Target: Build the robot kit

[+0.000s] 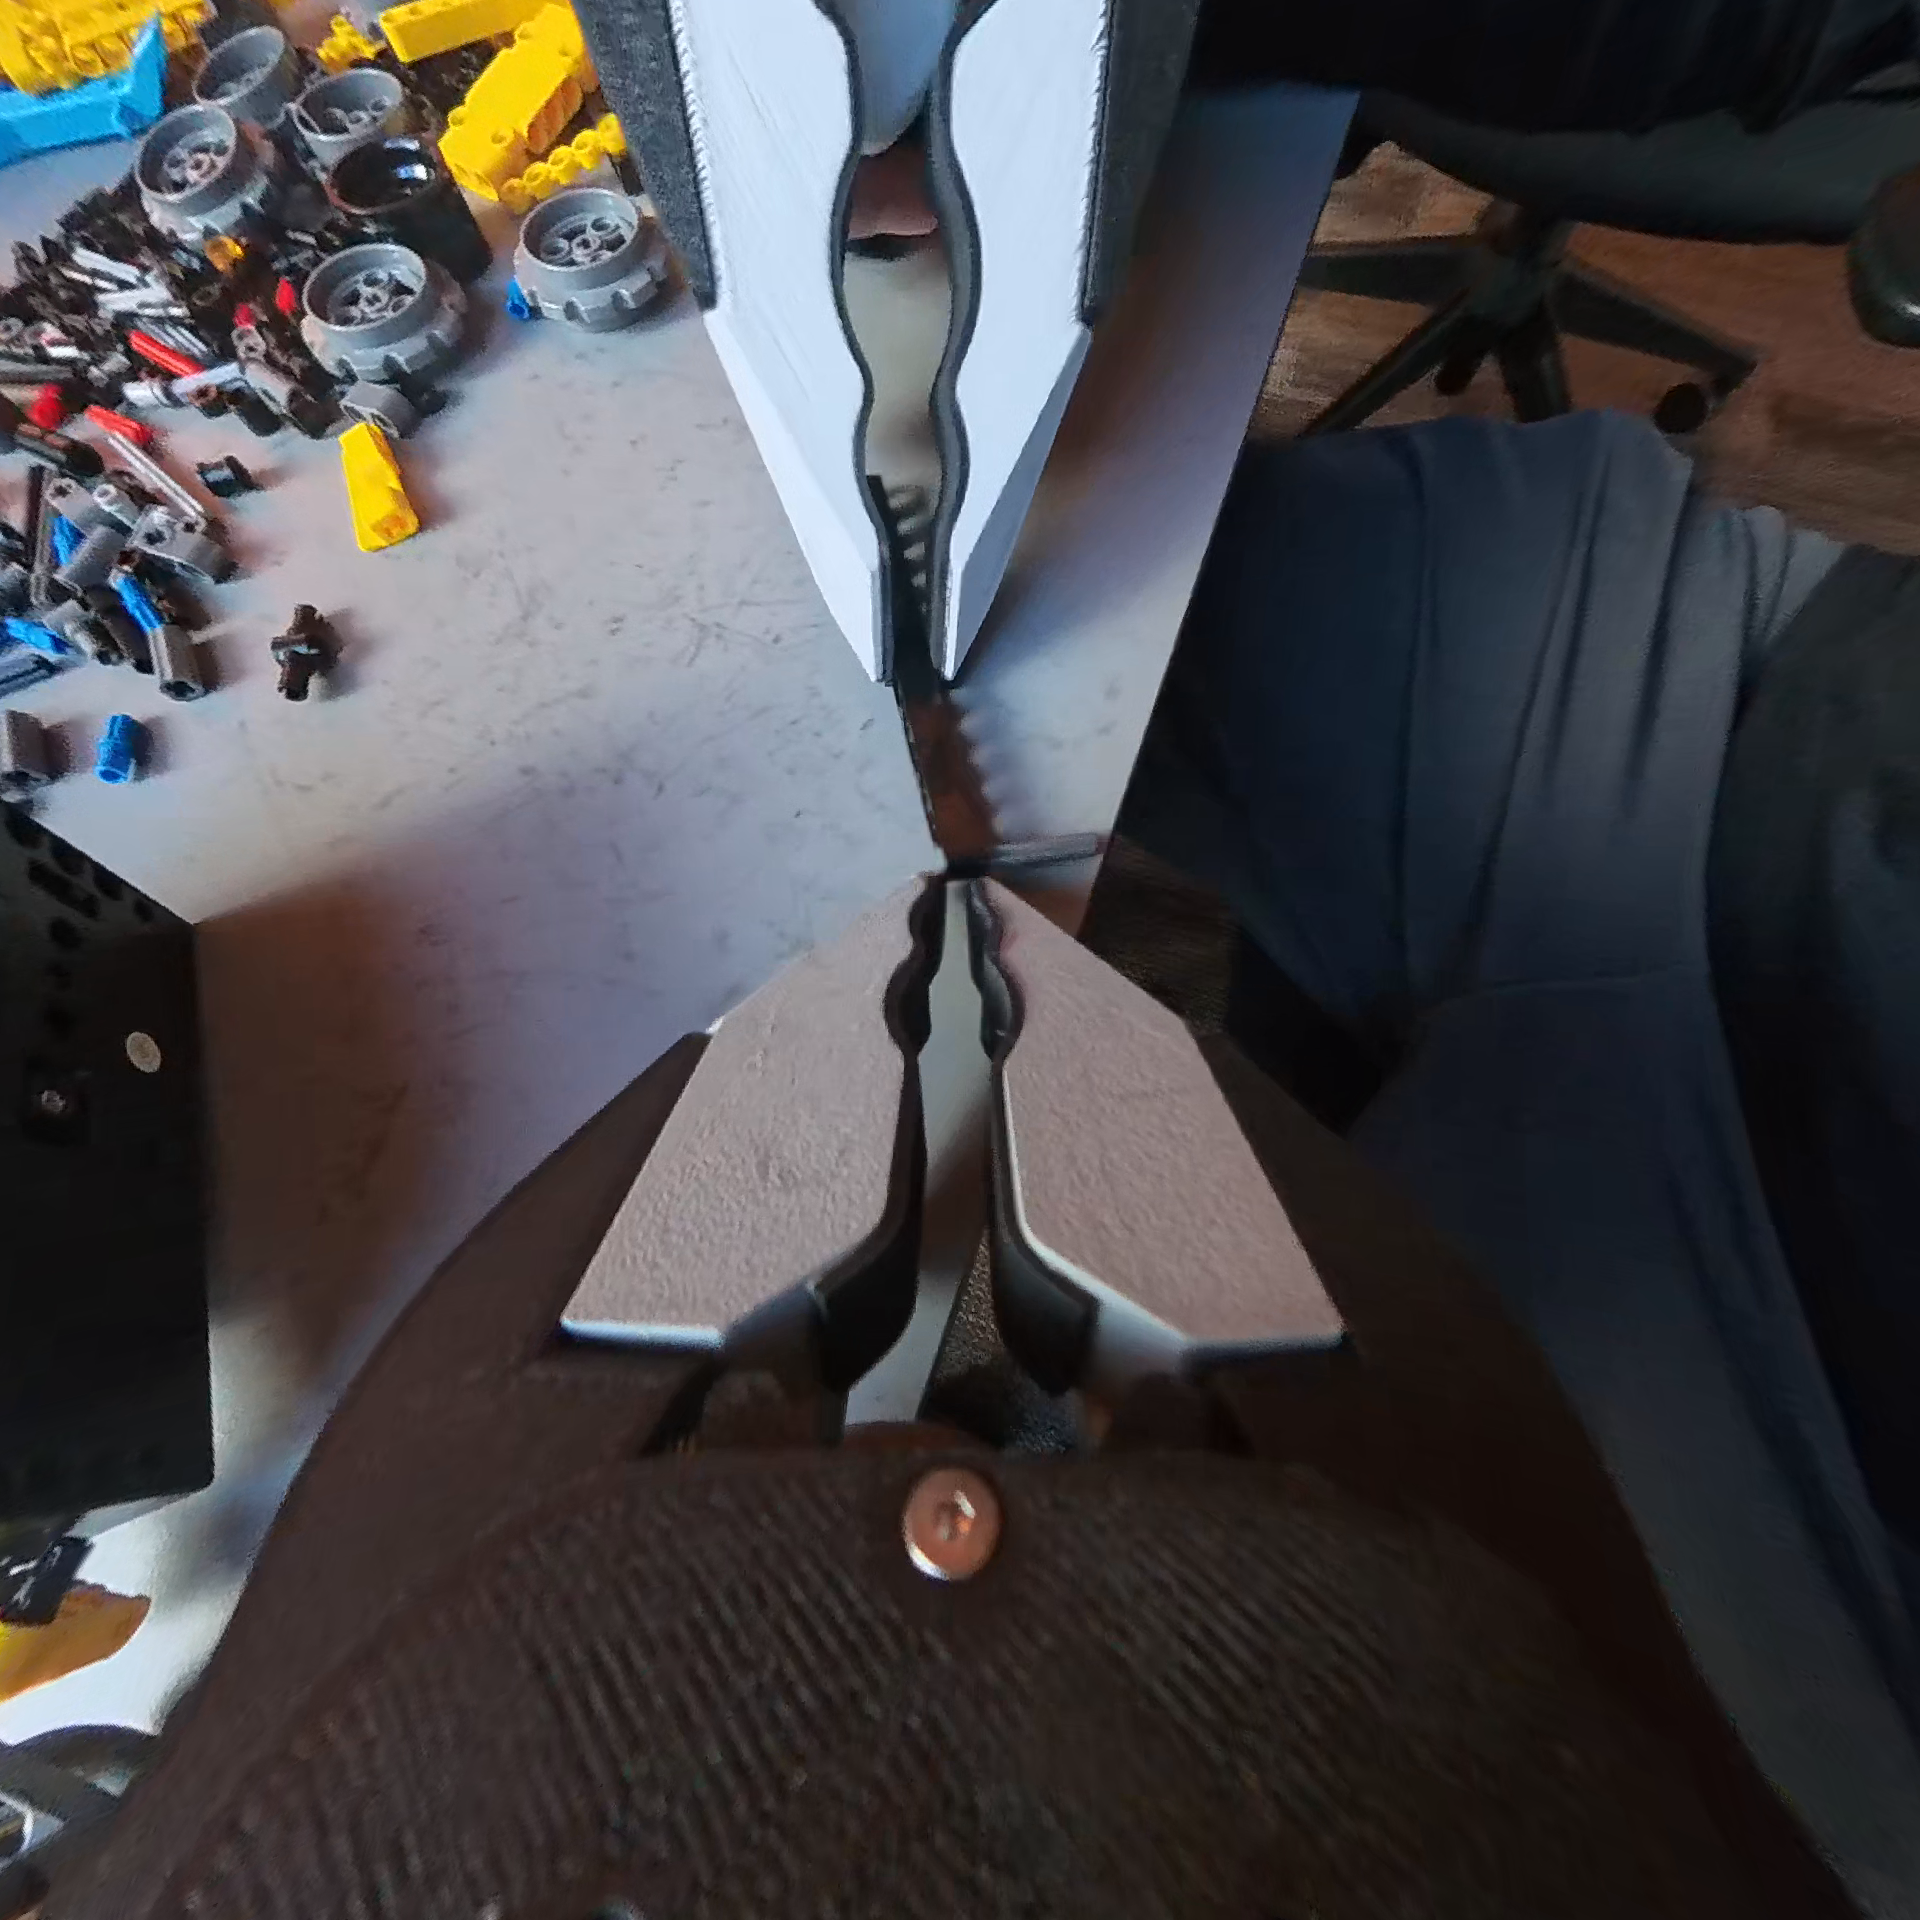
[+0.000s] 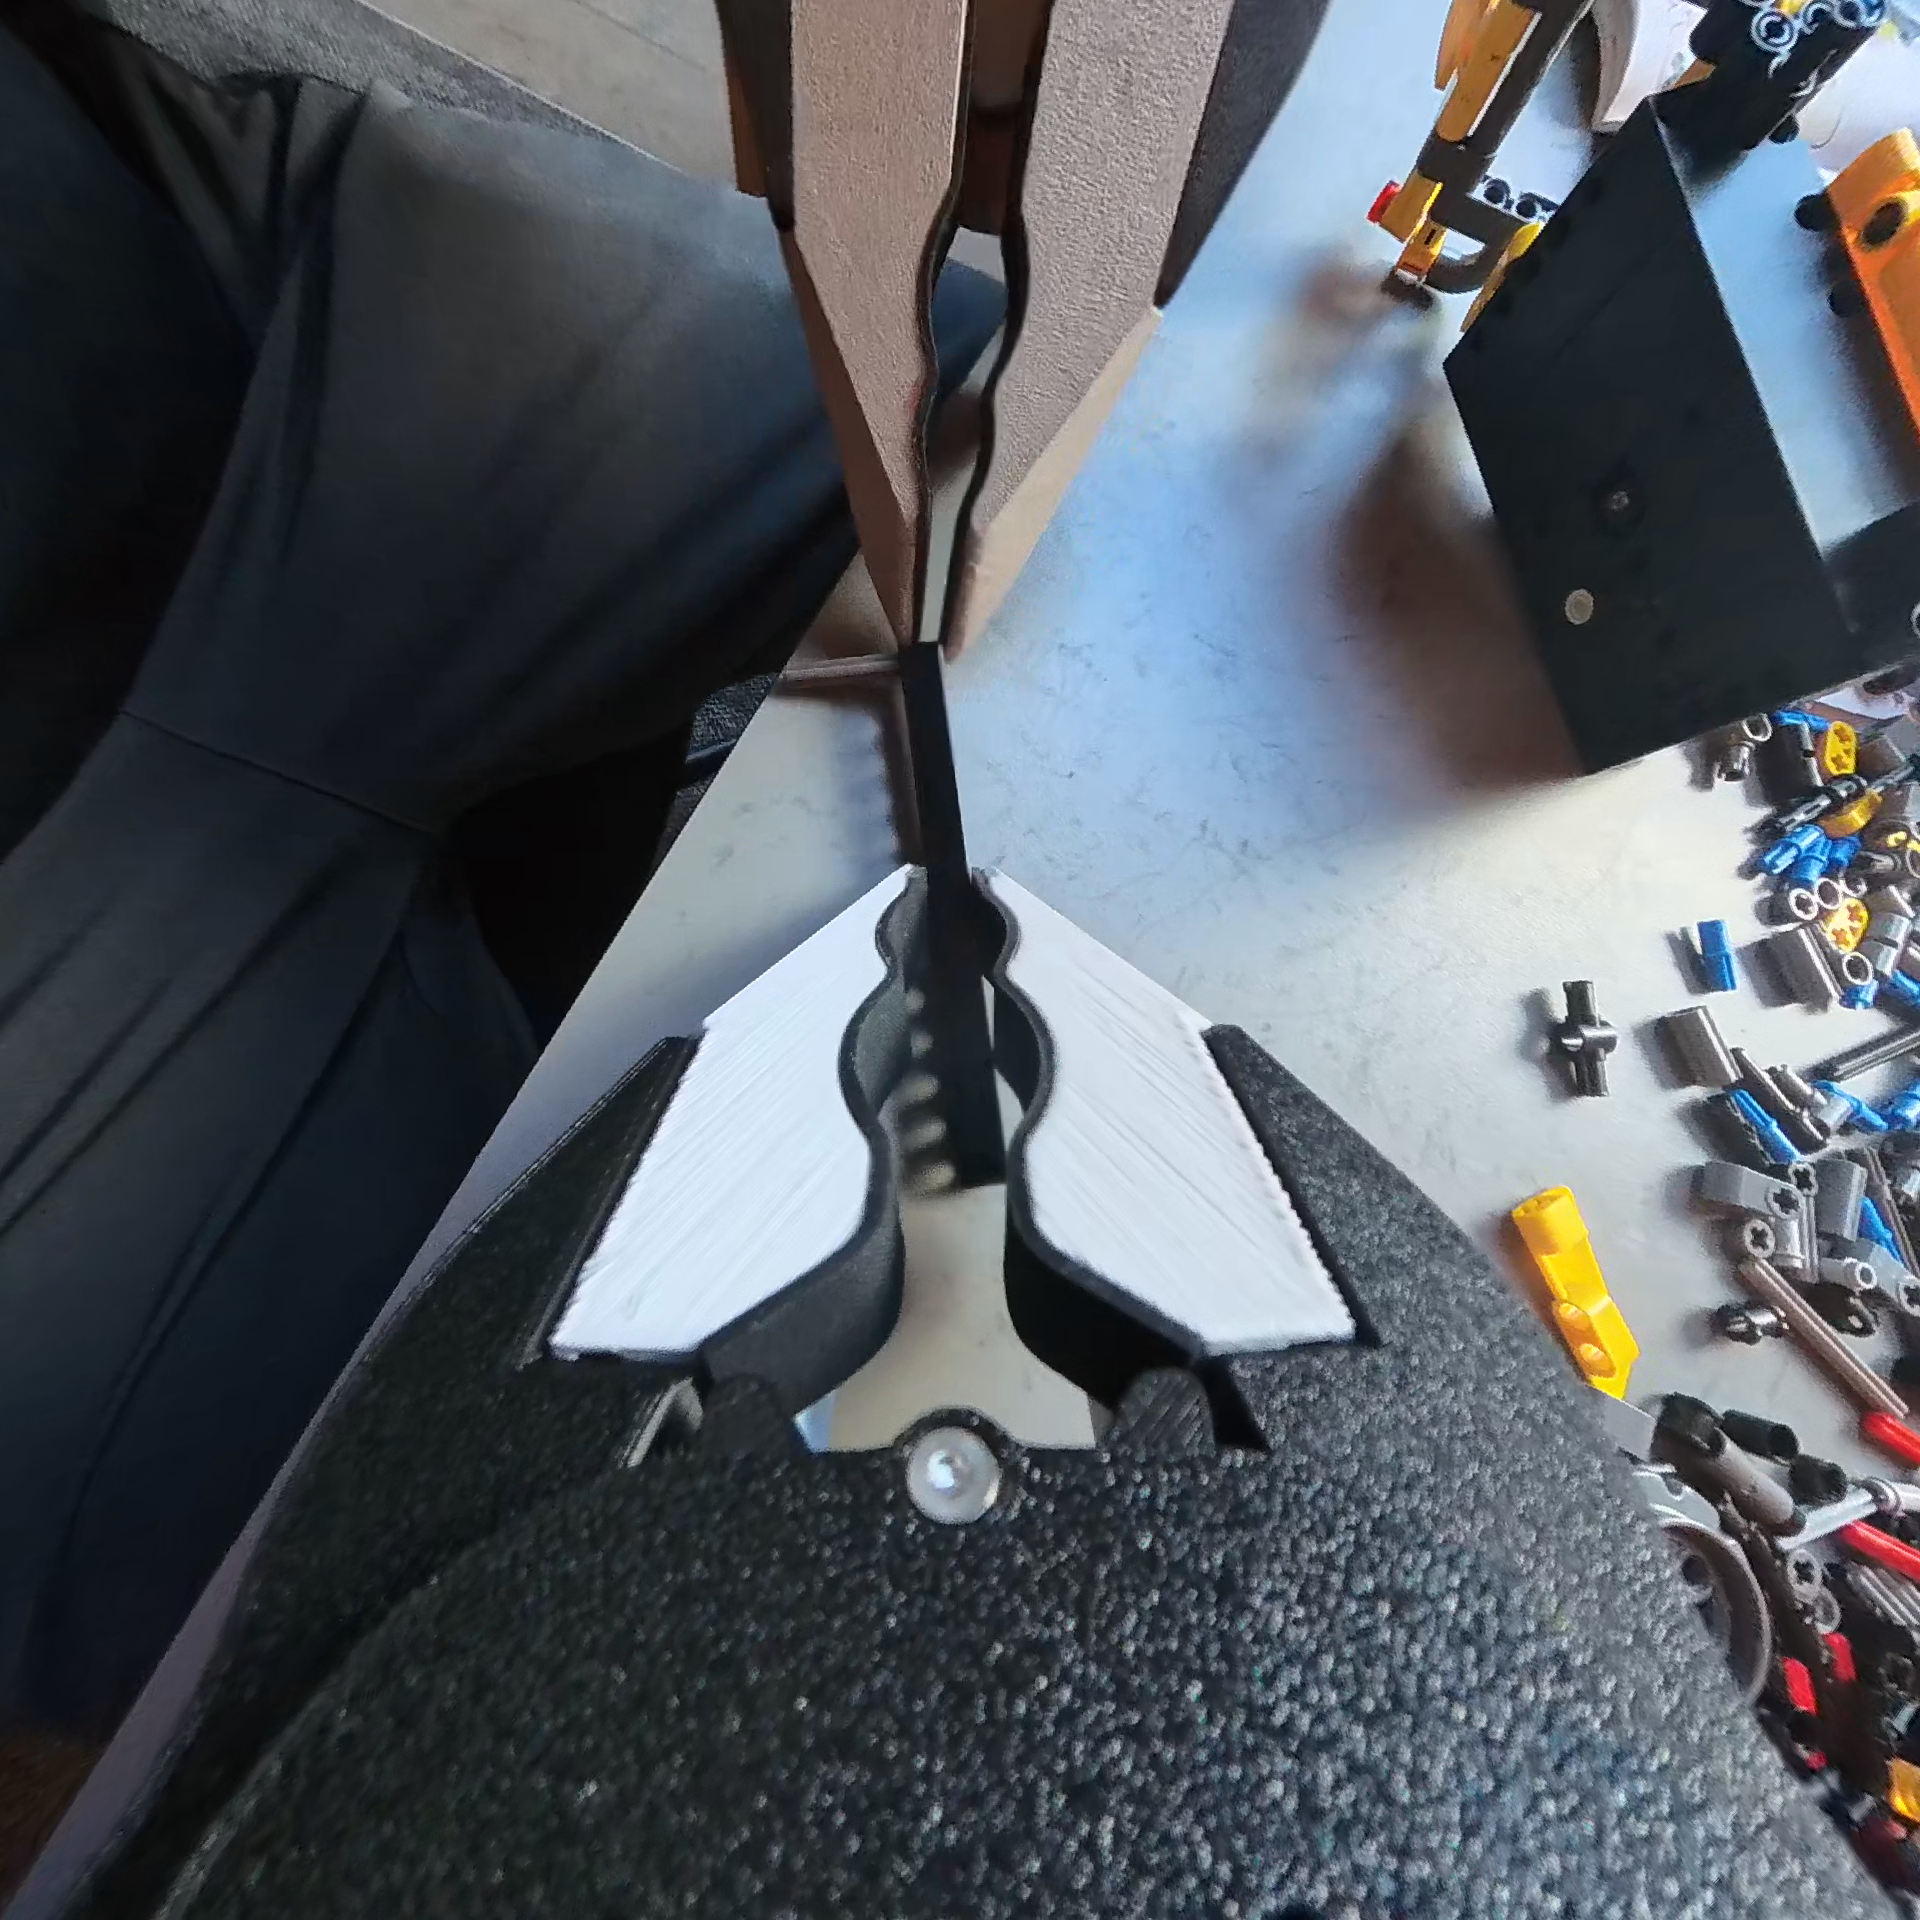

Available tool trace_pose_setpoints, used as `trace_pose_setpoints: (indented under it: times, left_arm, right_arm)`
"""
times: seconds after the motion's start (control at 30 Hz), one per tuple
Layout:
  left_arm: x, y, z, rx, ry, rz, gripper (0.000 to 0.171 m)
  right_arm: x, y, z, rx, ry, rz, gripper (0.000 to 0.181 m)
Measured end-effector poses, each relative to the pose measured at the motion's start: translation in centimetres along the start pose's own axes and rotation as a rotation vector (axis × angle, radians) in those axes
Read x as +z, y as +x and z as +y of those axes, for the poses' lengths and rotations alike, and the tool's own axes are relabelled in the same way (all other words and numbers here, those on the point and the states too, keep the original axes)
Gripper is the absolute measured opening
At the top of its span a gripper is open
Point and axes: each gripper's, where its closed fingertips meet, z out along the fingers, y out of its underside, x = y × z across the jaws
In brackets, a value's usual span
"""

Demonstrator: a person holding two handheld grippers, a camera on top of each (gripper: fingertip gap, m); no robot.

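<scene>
A black toothed rack strip (image 1: 951,769) hangs above the grey table (image 1: 582,727) near its edge, held at both ends. My left gripper (image 1: 951,881), with tan fingers, is shut on its near end, where a thin grey axle (image 1: 1049,850) sticks out sideways. My right gripper (image 2: 948,878), with white fingers, is shut on the other end of the strip (image 2: 933,748). The teeth show between the right fingers. Each gripper faces the other: the right one (image 1: 914,675) comes in from the top of the left wrist view, the left one (image 2: 928,632) from the top of the right wrist view.
Loose building-toy parts lie on the table: grey wheel hubs (image 1: 364,301), yellow beams (image 1: 520,114), a blue tray (image 1: 73,114), small pins and axles (image 2: 1818,1039). A black box (image 2: 1662,468) stands nearby. A person's dark trousers (image 1: 1455,727) and a chair base (image 1: 1527,301) lie beyond the table edge. The left gripper's tips are roughly 5 centimetres from the right gripper's.
</scene>
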Motion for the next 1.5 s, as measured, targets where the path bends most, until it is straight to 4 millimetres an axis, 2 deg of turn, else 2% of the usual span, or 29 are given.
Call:
trace_pose_setpoints:
  times: [0.27,0.47,0.6,0.7,0.87,0.93,1.0,1.07,1.1,1.23,1.27,1.33,1.4,1.43,1.5]
  left_arm:
    - [-1.9,-0.3,-0.8,-0.089,0.142,-0.032,0.021]
    - [-4.6,0.0,1.8,-0.073,0.226,-0.105,0.022]
    - [-5.6,0.4,2.1,-0.104,0.303,-0.05,0.022]
    - [-6.3,-0.5,2.3,-0.105,0.307,-0.064,0.022]
    - [-6.9,-0.8,2.7,-0.144,0.302,-0.041,0.023]
    - [-7.3,-0.7,2.6,-0.131,0.327,-0.04,0.022]
    - [-7.2,-0.9,3.2,-0.088,0.316,-0.051,0.02]
    - [-6.9,-0.9,3.8,-0.012,0.3,-0.047,0.004]
    - [-6.8,-0.8,3.9,0.01,0.292,-0.034,0.002]
    - [-7.5,-0.3,2.9,-0.011,0.374,-0.019,0.02]
    - [-7.7,-0.2,2.9,-0.015,0.386,-0.01,0.019]
    - [-8.1,-1.2,2.9,-0.002,0.397,-0.076,0.022]
    - [-8.8,-4.2,3.4,-0.024,0.376,-0.232,0.026]
    - [-9.0,-4.6,3.4,-0.06,0.372,-0.219,0.032]
    - [-9.3,-4.3,2.9,-0.136,0.415,-0.141,0.033]
  right_arm:
    - [-0.4,0.4,-0.4,0.039,0.037,0.003,0.007]
    - [-0.3,1.7,-0.8,0.06,0.054,0.034,0.007]
    - [0.4,3.2,-1.9,0.064,0.076,0.055,0.007]
    - [1.1,4.0,-3.4,0.06,0.102,0.054,0.007]
    - [2.0,5.2,-5.5,0.06,0.138,0.07,0.007]
    - [2.3,5.7,-5.7,0.066,0.142,0.079,0.007]
    - [2.5,6.0,-5.8,0.062,0.137,0.088,0.007]
    - [2.9,6.0,-5.9,0.059,0.139,0.084,0.007]
    - [3.1,6.0,-5.9,0.064,0.139,0.081,0.007]
    - [3.9,6.3,-5.4,0.083,0.112,0.086,0.007]
    - [3.9,6.3,-5.3,0.085,0.11,0.081,0.007]
    - [3.8,6.2,-5.4,0.083,0.118,0.08,0.007]
    - [3.8,6.2,-5.4,0.084,0.118,0.075,0.007]
    - [3.9,6.1,-5.4,0.084,0.118,0.071,0.007]
    - [3.8,6.0,-5.4,0.083,0.122,0.067,0.007]
